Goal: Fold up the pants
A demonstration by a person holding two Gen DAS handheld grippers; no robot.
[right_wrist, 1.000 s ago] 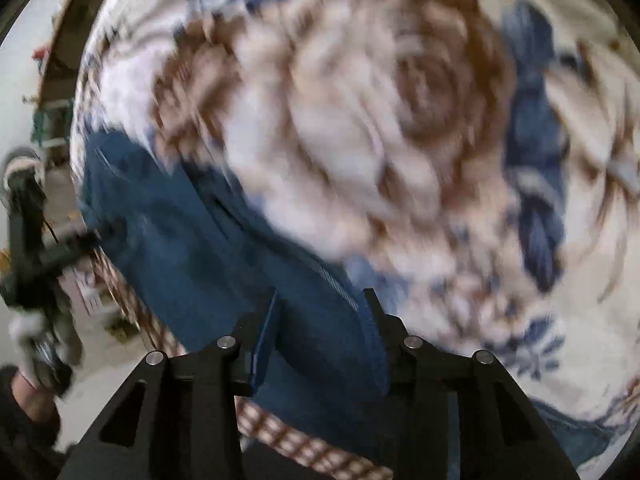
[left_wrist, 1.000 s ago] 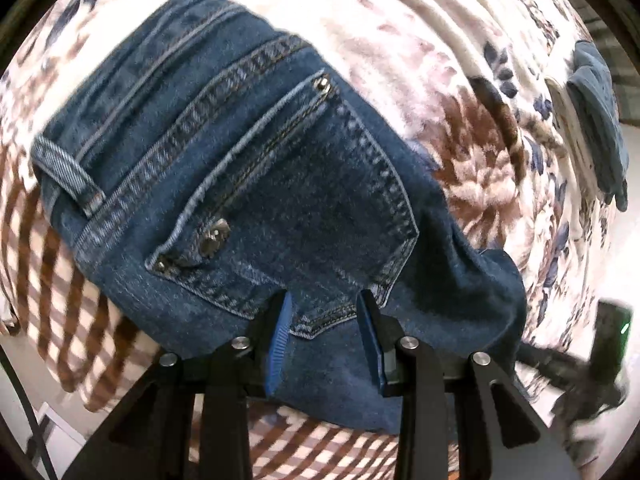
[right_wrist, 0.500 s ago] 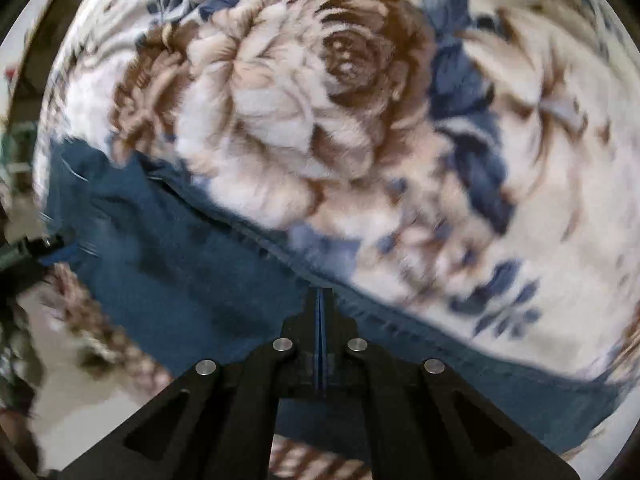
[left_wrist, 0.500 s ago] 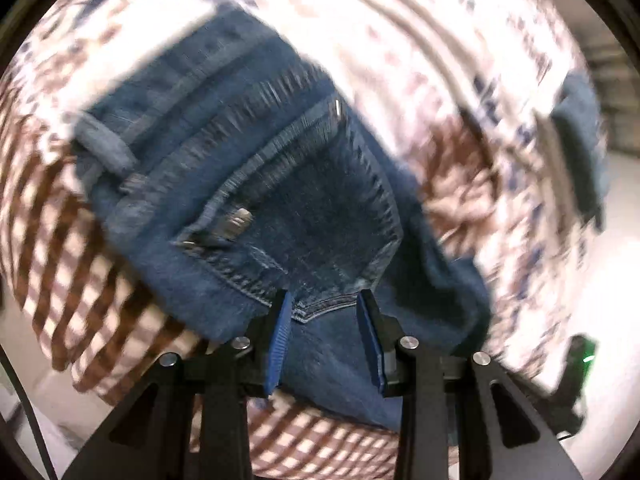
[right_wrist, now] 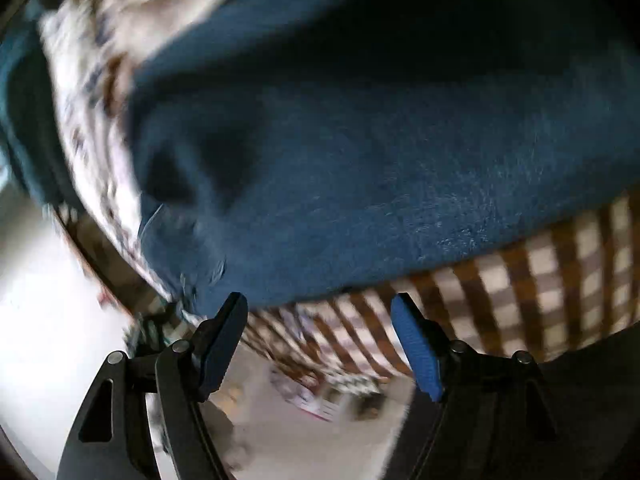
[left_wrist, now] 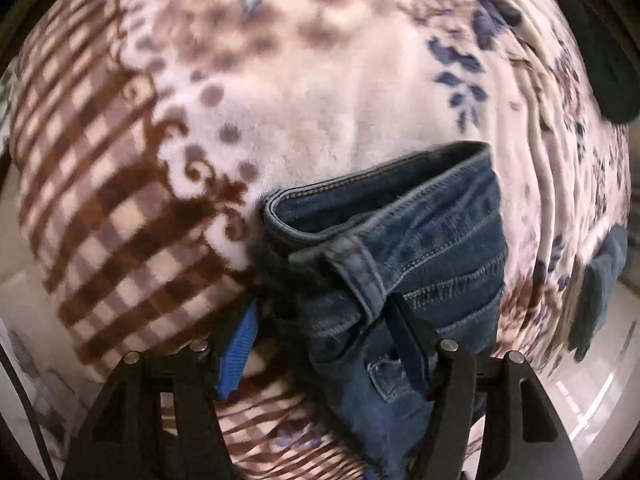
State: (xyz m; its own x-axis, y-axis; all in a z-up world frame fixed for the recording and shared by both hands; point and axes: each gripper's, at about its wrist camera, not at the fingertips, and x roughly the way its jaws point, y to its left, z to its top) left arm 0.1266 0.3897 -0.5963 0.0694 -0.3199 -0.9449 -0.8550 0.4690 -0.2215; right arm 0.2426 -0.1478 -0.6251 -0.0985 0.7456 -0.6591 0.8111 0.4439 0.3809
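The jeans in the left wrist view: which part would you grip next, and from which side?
Grip the jeans at the doubled waistband edge, coming from the checked side of the blanket. That rim stands proud as a thick, stitched fold facing that way, so it likely holds firmer than flat cloth. The left tool, jaws just opened, already straddles denim there.

1. A plush blanket (left_wrist: 320,120) fills most of the left wrist view: cream ground, blue leaves at 1 o'clock, brown-and-cream check at 9 o'clock.
2. In the right wrist view the same check (right_wrist: 560,280) shows at 4 o'clock, blurred.
3. Pale glossy floor (left_wrist: 592,408) shows at 4 o'clock in the left view, with bright streaks of reflected light.
4. In the right view a bright, washed-out floor (right_wrist: 48,340) lies at 8 o'clock; small things on it are too blurred to tell.
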